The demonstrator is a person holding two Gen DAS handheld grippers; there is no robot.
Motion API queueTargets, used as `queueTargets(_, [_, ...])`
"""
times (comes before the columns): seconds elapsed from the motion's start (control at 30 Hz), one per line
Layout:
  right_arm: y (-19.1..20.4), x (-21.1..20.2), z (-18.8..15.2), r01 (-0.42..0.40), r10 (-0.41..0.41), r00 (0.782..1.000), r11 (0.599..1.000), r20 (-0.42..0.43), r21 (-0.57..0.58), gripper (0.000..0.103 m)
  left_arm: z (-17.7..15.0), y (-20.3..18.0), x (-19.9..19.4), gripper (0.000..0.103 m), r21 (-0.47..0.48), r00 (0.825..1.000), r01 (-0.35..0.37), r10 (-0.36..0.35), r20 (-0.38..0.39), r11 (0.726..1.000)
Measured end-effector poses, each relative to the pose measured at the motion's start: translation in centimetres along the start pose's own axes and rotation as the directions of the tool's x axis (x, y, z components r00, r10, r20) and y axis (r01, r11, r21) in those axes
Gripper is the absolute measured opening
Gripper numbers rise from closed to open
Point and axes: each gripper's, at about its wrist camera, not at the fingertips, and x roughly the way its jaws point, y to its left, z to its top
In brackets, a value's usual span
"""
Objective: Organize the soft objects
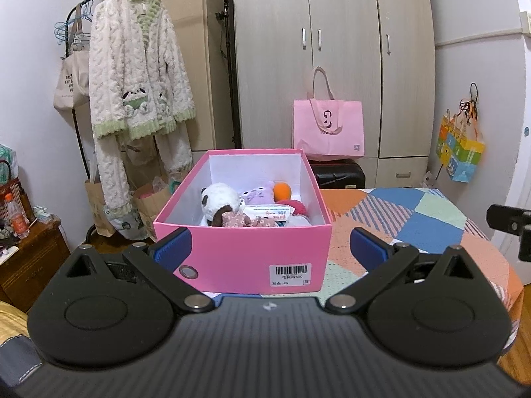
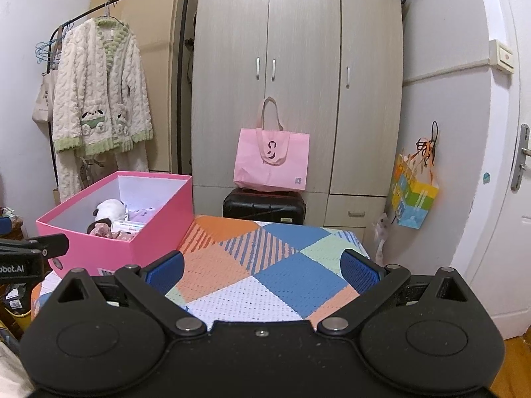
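Your left gripper [image 1: 270, 248] is wide open, and its two blue fingers [image 1: 174, 247] hold nothing. Right in front of it sits the pink cardboard box with no lid [image 1: 244, 258], on the patchwork knitted blanket in orange, blue and white [image 1: 415, 219]. The near wall of the box shows in the gap between the fingers.

The soft things are all inside the box. There is a white and black panda plush [image 1: 217, 200], a pale purple plush [image 1: 259, 195], a round orange soft toy [image 1: 282, 191], a small brown-haired doll in a flowery pink dress [image 1: 237, 219] and a white pack of tissues [image 1: 268, 211] (it lies on top of the pile).

Your right gripper [image 2: 262, 270] is wide open too, with nothing between its blue fingers [image 2: 360, 270]. It points at a bare part of the blanket, and the pink box is off to its left.

Behind the bed a pink tote bag [image 2: 272, 162] rests on a black suitcase [image 2: 264, 207], in front of a tall grey wardrobe [image 2: 298, 66].
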Motion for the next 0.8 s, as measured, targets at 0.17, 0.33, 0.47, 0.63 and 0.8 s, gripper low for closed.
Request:
queueTargets(0.17, [-0.04, -0.16, -0.01, 0.001, -0.001, 1.0, 1.0, 0.015, 0.001, 0.102, 0.02, 0.0, -0.04, 0.103, -0.004, 1.0, 0.002, -0.002, 0.007, 1.0])
queueTargets(0.33, [0.02, 0.0, -0.15, 0.015, -0.015, 1.0, 1.0, 0.017, -0.007, 0.102, 0.08, -0.18, -0.08, 0.103, -0.005, 1.0, 0.017, -0.017, 0.013, 1.0])
queueTargets(0.47, [0.07, 0.12, -0.34, 0.021, -0.021, 1.0, 1.0, 0.016, -0.015, 0.102, 0.1, -0.33, -0.06, 0.103, -0.001, 1.0, 0.01, -0.01, 0.018, 1.0])
queueTargets(0.63, [0.1, 0.17, -0.34, 0.02, -0.02, 1.0, 1.0, 0.014, -0.015, 0.102, -0.02, -0.24, -0.18, 0.103, 0.0, 0.999, 0.004, -0.004, 0.039, 1.0])
queueTargets(0.8, [0.04, 0.19, -0.34, 0.02, -0.02, 1.0, 1.0, 0.013, -0.011, 0.102, 0.0, -0.19, -0.19, 0.103, -0.007, 0.999, 0.011, -0.011, 0.036, 1.0])
